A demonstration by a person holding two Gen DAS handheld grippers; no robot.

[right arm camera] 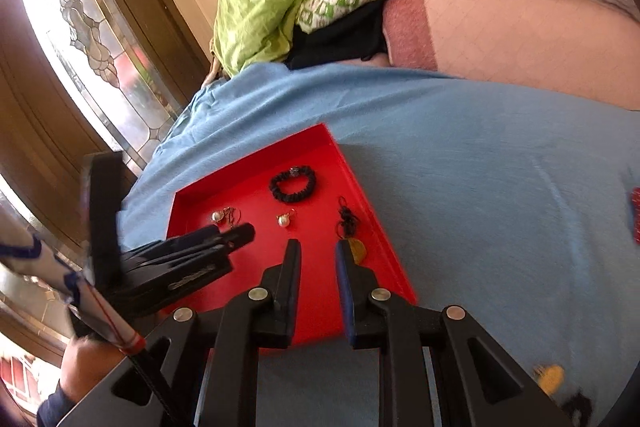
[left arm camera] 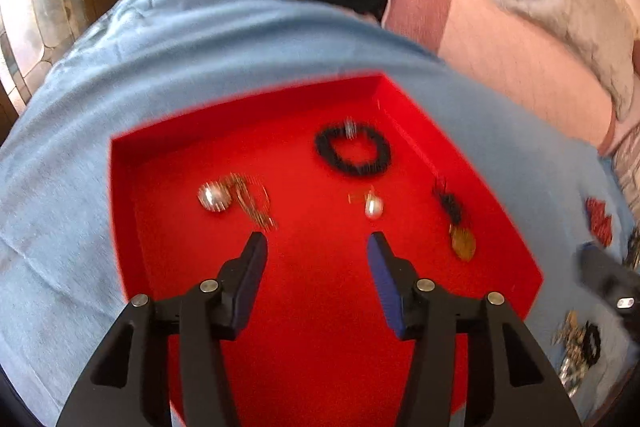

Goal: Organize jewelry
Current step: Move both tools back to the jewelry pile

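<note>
Red is the tray (left arm camera: 132,163), and it lies on the blue sheet (left arm camera: 100,87) of the bed. In it you already have four pieces: a black bracelet (left arm camera: 352,150) at the far side, a silver earring (left arm camera: 214,197) at the left, a pearl earring (left arm camera: 372,205) in the middle and a black pendant with a gold leaf (left arm camera: 456,227) along the right wall. Your left gripper (left arm camera: 316,241) hangs over the near part of the tray with its jaws about half open and nothing between them. Your right gripper (right arm camera: 318,247) has its jaws open only a narrow way, and they are empty too. More jewelry (left arm camera: 576,343) waits on the sheet to the right of the tray; it is blurred, perhaps chains and a dark ring. I judge one placing is finished. Next, reach to that pile, open wider, and take one small piece cleanly.
</note>
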